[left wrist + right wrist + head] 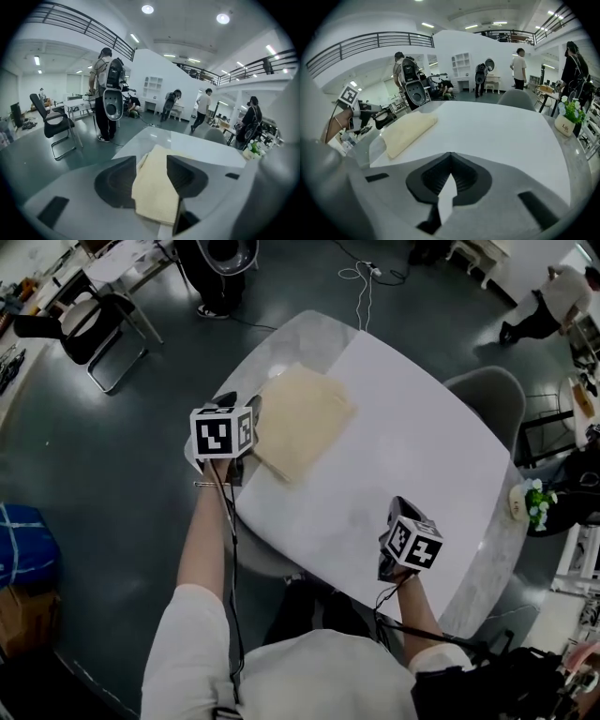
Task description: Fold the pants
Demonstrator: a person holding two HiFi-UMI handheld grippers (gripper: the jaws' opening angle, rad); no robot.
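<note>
Folded pants [300, 418] lie at the tabletop's [412, 437] far left. The left gripper [152, 164] gapes wide beside them, and the right gripper [451, 157] is closed and empty.

The desk [281, 345] has a rounded top of pale marbled grey. A white mat [412, 456] covers most of it and leaves a marbled strip bare along the edges. The pants [298, 418], cream and folded into a flat packet, lie across one edge of the mat. Well apart from the pants, at the opposite edge, a small pot [525, 503] of flowers stands on the bare strip.
</note>
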